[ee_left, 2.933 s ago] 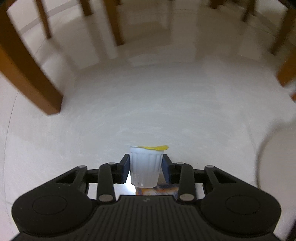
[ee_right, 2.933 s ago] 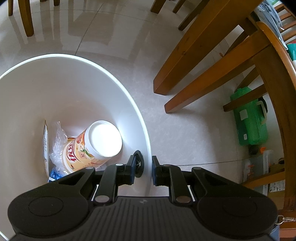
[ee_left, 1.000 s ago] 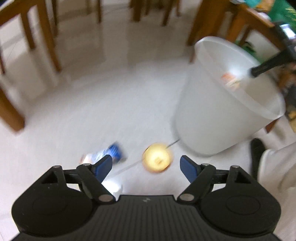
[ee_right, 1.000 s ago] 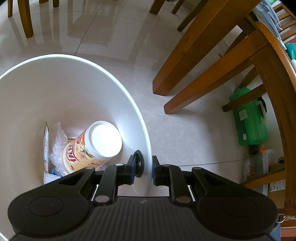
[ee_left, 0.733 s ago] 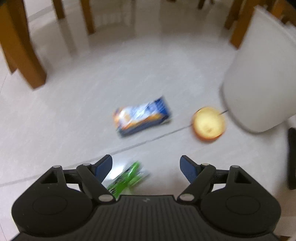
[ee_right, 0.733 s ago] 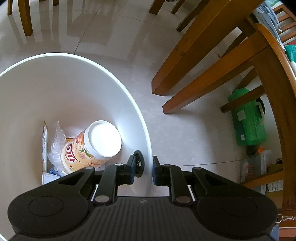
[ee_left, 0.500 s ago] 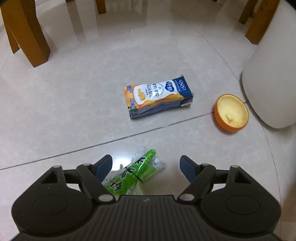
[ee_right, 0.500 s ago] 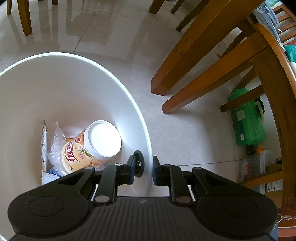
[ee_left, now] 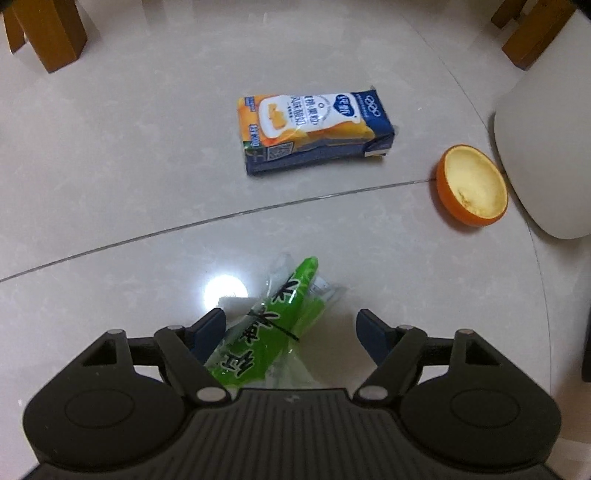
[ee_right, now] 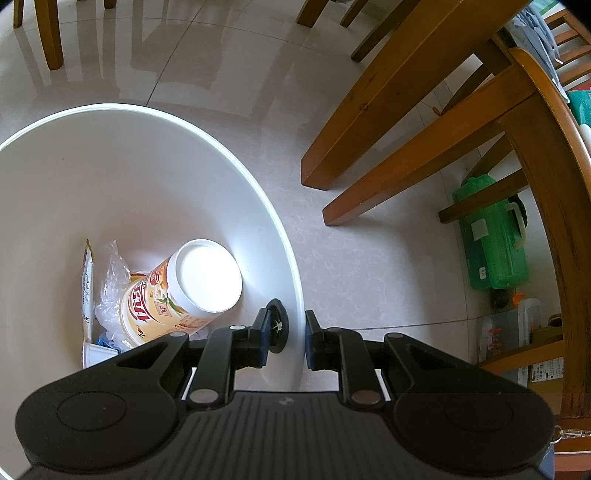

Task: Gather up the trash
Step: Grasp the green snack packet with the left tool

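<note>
My left gripper [ee_left: 291, 332] is open just above the floor, and a green plastic wrapper [ee_left: 273, 332] lies between its fingers, nearer the left one. Farther ahead a blue and orange drink carton [ee_left: 314, 129] lies flat on the tiles. A hollow orange peel half [ee_left: 471, 186] rests to the right, against the white bin [ee_left: 546, 147]. My right gripper [ee_right: 284, 338] is shut on the white bin's rim [ee_right: 295, 295]. Inside the bin lie a yoghurt cup [ee_right: 177, 295], crumpled clear plastic [ee_right: 110, 280] and other scraps.
Wooden chair and table legs [ee_right: 388, 122] stand right of the bin, with more legs [ee_left: 55, 33] at the floor's far left. A green plastic case [ee_right: 495, 236] and a clear box [ee_right: 513, 332] sit under the table.
The left gripper let go of the small white cup it held, swung away from the bin and came down over the green wrapper. The right gripper and bin have stayed put.
</note>
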A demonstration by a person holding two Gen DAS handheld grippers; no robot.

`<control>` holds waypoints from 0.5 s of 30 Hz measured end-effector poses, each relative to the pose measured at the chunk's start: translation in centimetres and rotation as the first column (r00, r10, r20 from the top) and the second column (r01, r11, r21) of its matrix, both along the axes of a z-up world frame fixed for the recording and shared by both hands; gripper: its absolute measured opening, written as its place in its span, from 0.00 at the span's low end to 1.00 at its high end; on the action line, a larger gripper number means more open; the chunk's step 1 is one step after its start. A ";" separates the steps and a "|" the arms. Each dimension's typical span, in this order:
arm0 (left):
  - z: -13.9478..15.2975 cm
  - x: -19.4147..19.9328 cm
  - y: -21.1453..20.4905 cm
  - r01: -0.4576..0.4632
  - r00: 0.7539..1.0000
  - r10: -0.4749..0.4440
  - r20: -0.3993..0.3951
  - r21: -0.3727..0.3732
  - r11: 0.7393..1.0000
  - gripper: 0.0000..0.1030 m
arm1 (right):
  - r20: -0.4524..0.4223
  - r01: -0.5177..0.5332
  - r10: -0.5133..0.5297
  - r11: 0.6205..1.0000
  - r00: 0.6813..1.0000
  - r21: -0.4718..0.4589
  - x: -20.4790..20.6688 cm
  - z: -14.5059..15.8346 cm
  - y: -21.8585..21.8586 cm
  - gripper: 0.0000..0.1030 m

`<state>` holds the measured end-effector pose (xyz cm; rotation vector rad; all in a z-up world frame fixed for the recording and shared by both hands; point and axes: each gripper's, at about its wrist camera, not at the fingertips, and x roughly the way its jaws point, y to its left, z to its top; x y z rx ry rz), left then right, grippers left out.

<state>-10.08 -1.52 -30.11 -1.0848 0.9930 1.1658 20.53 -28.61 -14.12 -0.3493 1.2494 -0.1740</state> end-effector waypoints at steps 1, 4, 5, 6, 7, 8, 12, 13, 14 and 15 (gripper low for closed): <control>-0.1 0.2 -0.1 0.004 1.000 -0.004 -0.007 0.002 1.000 0.71 | 0.000 0.000 0.000 1.000 1.000 0.000 0.0 0.0 0.0 0.21; -0.4 0.7 -0.3 0.025 0.999 -0.025 -0.028 -0.002 1.000 0.61 | 0.000 0.000 0.000 1.000 1.000 0.000 0.0 0.0 0.0 0.21; -0.5 0.8 -0.3 0.034 0.999 -0.034 -0.036 -0.002 0.999 0.58 | 0.000 0.001 -0.001 1.000 1.000 0.001 0.0 0.0 0.0 0.21; -0.5 0.9 -0.3 0.042 0.998 -0.042 -0.047 -0.003 0.999 0.55 | 0.000 0.002 -0.002 1.000 1.000 0.001 0.0 0.0 0.0 0.21; -0.6 1.1 -0.3 0.047 0.997 -0.047 -0.055 -0.004 0.999 0.53 | 0.000 0.001 -0.001 1.000 1.000 0.001 0.0 0.0 0.0 0.21; -0.6 1.0 -0.4 0.046 0.997 -0.047 -0.055 -0.005 0.999 0.49 | 0.000 0.002 -0.002 1.000 1.000 0.001 0.0 0.0 0.0 0.21; -0.6 1.1 -0.6 0.047 0.997 -0.047 -0.062 -0.007 0.999 0.38 | 0.000 0.001 -0.001 1.000 1.000 0.000 0.0 0.0 0.0 0.21; -0.6 1.2 -0.6 0.043 0.997 -0.043 -0.066 -0.003 0.999 0.37 | 0.000 0.001 -0.001 1.000 1.000 0.000 0.0 0.0 0.0 0.21; -0.6 1.3 -0.7 0.040 0.997 -0.040 -0.069 0.000 0.999 0.35 | 0.000 0.000 0.000 1.000 1.000 0.000 0.0 0.0 0.0 0.21; -0.5 1.3 -0.7 0.035 0.997 -0.035 -0.070 0.000 0.999 0.35 | 0.000 0.002 -0.002 1.000 1.000 0.001 0.0 0.0 0.0 0.21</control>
